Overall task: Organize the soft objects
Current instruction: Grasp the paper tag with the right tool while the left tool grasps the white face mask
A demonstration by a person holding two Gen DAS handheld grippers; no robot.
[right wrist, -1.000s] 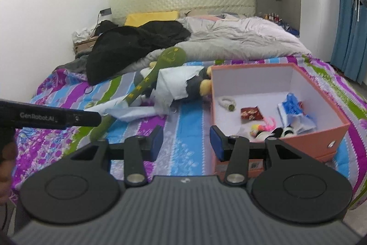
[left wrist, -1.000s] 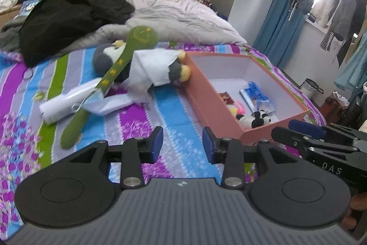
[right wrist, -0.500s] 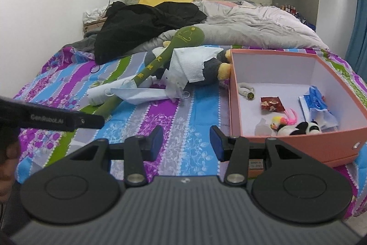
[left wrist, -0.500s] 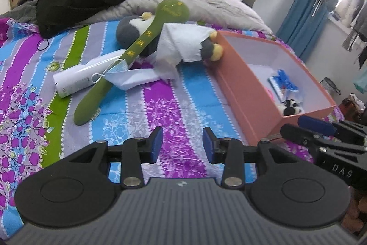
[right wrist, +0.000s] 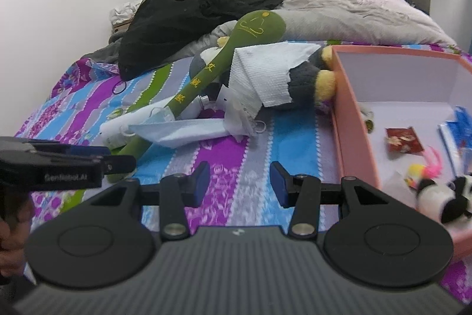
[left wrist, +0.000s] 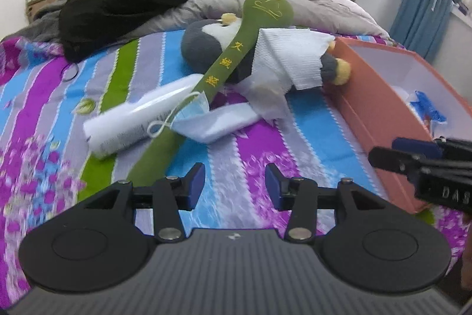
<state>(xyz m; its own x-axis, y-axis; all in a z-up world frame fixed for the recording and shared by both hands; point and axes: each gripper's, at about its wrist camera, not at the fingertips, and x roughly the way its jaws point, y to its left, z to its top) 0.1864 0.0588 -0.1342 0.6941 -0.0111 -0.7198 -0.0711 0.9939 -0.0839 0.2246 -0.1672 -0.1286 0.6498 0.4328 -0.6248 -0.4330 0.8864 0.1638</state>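
Both grippers have come nearer to the pile of soft things on the striped bedsheet (left wrist: 183, 55) and now point lower at it; the pile fills the middle of each view, while a second ago it was small and far. The left gripper (left wrist: 234, 186) has just been opening its jaws a little, and nothing is between them: only sheet shows in the gap. The right gripper (right wrist: 240, 183) has its fingers apart by the same amount as before, also empty.

The task's things are in the centre of both frames. The long green plush (left wrist: 236, 55) lies diagonally, from upper right to lower left, over the grey penguin plush (left wrist: 203, 45), which is partly covered by a white paper towel (left wrist: 290, 58). A blue face mask (left wrist: 206, 123) and a white rolled packet (left wrist: 138, 120) lie at the lower end of the green plush, touching it. The orange box (right wrist: 351, 120) stands at the right, just beside the penguin's yellow foot, and already holds a small panda toy (right wrist: 439, 197) and some small items.

I judge that this is the approach before the first grasp. The tail of the green plush is nearest to the left gripper, so it is probably the next thing to take.
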